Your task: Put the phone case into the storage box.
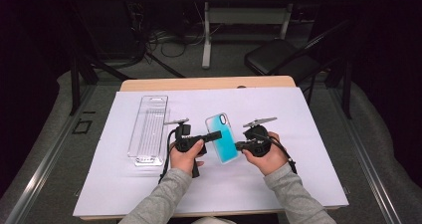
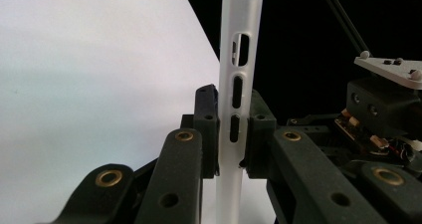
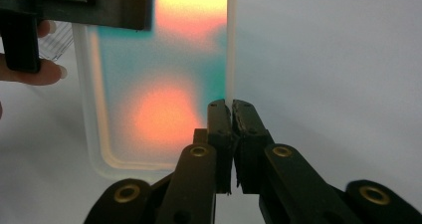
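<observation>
Phone case [image 1: 222,137] held up off the white sheet [image 1: 124,184], right of the clear box [image 1: 149,129], left gripper [image 1: 215,136] clamped on one long edge and right gripper [image 1: 238,145] pinching the other

The left gripper [image 2: 234,134] is closed on the side wall of a white phone case [image 2: 238,74], one black jaw on each side of it. The phone case stands upright on its edge and rises from between the jaws to the top of the frame. In its side wall there are three long openings, one above another; the lowest is level with the jaw tips. To the left of the phone case lies the white table cover [image 2: 89,84]. To the right of the phone case, farther off against a dark background, is the right gripper [image 2: 383,109] with its grey plate on top.
</observation>
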`<action>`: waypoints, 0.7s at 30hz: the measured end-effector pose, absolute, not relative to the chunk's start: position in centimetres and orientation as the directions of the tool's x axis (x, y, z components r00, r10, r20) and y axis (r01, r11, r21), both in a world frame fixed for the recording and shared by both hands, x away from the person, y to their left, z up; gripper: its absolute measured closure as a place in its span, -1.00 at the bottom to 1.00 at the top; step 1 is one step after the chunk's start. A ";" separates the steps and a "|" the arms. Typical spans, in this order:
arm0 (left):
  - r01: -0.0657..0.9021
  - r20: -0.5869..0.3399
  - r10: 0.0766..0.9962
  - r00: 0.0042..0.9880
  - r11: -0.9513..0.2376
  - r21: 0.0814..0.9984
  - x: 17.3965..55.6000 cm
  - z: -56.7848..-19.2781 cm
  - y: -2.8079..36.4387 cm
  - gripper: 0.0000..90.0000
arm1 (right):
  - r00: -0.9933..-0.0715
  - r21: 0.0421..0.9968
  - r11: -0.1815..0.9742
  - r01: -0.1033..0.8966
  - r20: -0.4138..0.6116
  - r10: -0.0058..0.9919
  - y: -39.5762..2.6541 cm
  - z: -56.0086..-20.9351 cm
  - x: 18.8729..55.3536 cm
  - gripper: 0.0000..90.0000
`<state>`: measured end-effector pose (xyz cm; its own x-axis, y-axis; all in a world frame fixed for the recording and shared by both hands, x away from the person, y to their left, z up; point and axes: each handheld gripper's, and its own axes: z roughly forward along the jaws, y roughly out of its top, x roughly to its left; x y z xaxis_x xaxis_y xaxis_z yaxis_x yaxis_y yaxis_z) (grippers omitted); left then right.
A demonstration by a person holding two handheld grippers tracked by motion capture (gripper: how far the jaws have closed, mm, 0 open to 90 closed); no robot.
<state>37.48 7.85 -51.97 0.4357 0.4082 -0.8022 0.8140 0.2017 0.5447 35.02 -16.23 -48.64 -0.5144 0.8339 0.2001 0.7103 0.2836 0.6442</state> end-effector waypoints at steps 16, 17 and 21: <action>0.809 -0.793 0.414 0.446 0.193 0.555 37.5 -52.2 8.3 0.80 | -0.533 0.663 0.269 0.698 0.230 0.814 -16.5 -48.1 34.8 0.70; 0.808 -0.791 0.415 0.450 0.187 0.559 37.5 -52.2 8.3 0.80 | -0.534 0.664 0.269 0.698 0.232 0.813 -16.5 -48.1 34.8 0.69; 0.796 -0.780 0.411 0.473 0.180 0.578 37.4 -51.9 8.5 0.80 | -0.542 0.673 0.266 0.690 0.236 0.807 -16.7 -48.0 34.8 0.64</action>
